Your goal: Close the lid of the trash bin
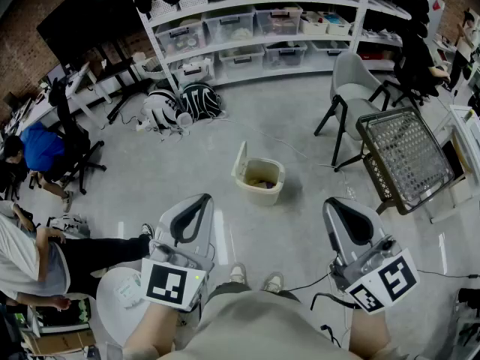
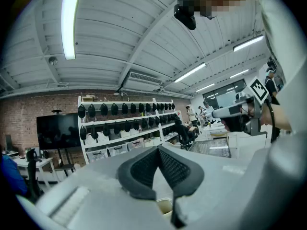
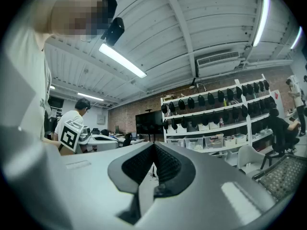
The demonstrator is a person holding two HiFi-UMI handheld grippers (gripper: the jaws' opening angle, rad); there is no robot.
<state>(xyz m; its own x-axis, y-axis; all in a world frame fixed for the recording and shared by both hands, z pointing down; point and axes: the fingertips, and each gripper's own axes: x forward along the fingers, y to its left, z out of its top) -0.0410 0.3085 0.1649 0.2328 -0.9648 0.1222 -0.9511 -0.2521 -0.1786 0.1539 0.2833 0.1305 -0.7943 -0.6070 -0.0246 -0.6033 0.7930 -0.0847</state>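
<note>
- Bin (image 1: 260, 193) sits on the floor (image 1: 300, 126) at our 12 o'clock, ahead of our shoes, well apart from both grippers.
- Its lid (image 1: 241, 161) is open, standing nearly upright at the bin's 9 o'clock side (something lies inside, too small for us to tell what).
- Our left gripper (image 1: 201, 199) hovers at the bin's 7 o'clock, jaws closed tip to tip on nothing.
- Our right gripper (image 1: 335, 203) hovers at the bin's 4 o'clock, likewise clenched and empty.
- Shelves (image 1: 255, 47) stand beyond at 12 o'clock, and a chair (image 1: 352, 88) at 2 o'clock.
</note>
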